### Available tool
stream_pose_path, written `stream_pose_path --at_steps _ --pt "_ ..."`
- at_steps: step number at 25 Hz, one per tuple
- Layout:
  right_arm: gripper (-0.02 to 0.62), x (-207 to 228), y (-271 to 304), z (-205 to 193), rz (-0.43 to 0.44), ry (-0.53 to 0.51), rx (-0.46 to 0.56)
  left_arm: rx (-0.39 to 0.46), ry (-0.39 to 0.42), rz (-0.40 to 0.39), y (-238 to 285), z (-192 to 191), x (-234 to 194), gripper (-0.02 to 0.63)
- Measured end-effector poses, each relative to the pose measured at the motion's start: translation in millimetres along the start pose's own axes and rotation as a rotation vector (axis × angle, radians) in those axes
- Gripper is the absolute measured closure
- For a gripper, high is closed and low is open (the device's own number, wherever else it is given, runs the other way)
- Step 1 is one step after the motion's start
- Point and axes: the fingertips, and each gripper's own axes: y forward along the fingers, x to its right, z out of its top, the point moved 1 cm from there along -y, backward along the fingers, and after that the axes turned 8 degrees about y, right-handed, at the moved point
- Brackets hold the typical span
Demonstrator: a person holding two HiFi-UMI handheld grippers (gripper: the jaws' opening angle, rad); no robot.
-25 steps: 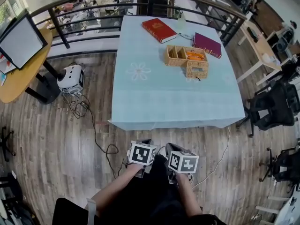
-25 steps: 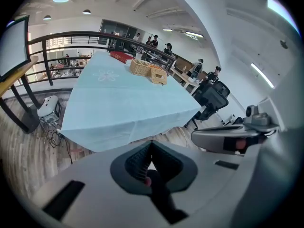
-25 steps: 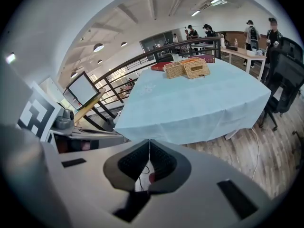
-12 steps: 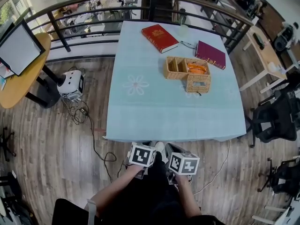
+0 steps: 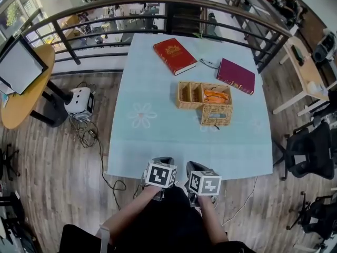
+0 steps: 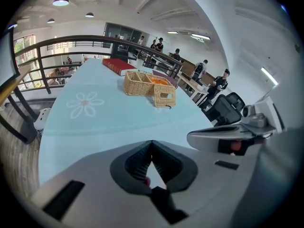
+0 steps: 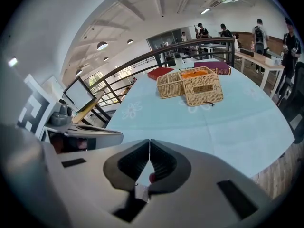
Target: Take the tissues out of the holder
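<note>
The wicker tissue holder stands on the light-blue table, right of centre, against a wicker compartment tray with something orange in it. The holder has a slot in its top; I cannot make out the tissues. My left gripper and right gripper hang side by side at the table's near edge, well short of the holder. The left gripper is shut and empty, with the holder far ahead. The right gripper is likewise shut on nothing, the holder ahead and slightly right.
A red book and a maroon book lie at the table's far side. A black railing runs behind the table. A round wooden table and a white device with floor cables are at left. Office chairs stand at right.
Both grippers have come forward together from over the floor to the table's near edge, so the table and holder now sit nearer. Both stay shut.
</note>
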Motion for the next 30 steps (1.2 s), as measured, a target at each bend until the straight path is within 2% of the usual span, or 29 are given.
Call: stream_pose_path --at_steps 10,16,22,24,26,28,30 --pt "0.578 55.0 19.0 65.3 0.054 -0.026 -0.018 -0.004 -0.038 0.059 51.8 68.6 8.1 0.597" --pt "0.578 77.3 24.8 80.2 0.04 0.009 -0.007 -0.009 -0.035 0.082 71.0 88.3 4.1 0.597" --pt "0.571 93.1 36.4 97.8 0.041 -0.002 -0.008 0.0 -0.024 0.07 94.4 104.2 -4.4 0.597" --pt "0.539 94.8 41.9 108.6 0.058 -0.002 -0.004 0.006 -0.026 0.064 100.1 113.5 -9.9 0.597" --pt "0.48 93.8 46.6 121.6 0.103 0.036 0.007 0.015 -0.022 0.051 107.0 122.5 -15.9 0.597" --pt "0.462 95.7 50.2 135.3 0.124 0.077 0.028 0.023 -0.017 0.037 112.2 130.7 -21.0 0.597" --pt "0.46 100.5 53.3 148.2 0.099 0.056 0.046 0.03 -0.019 0.027 118.4 136.9 -26.1 0.597"
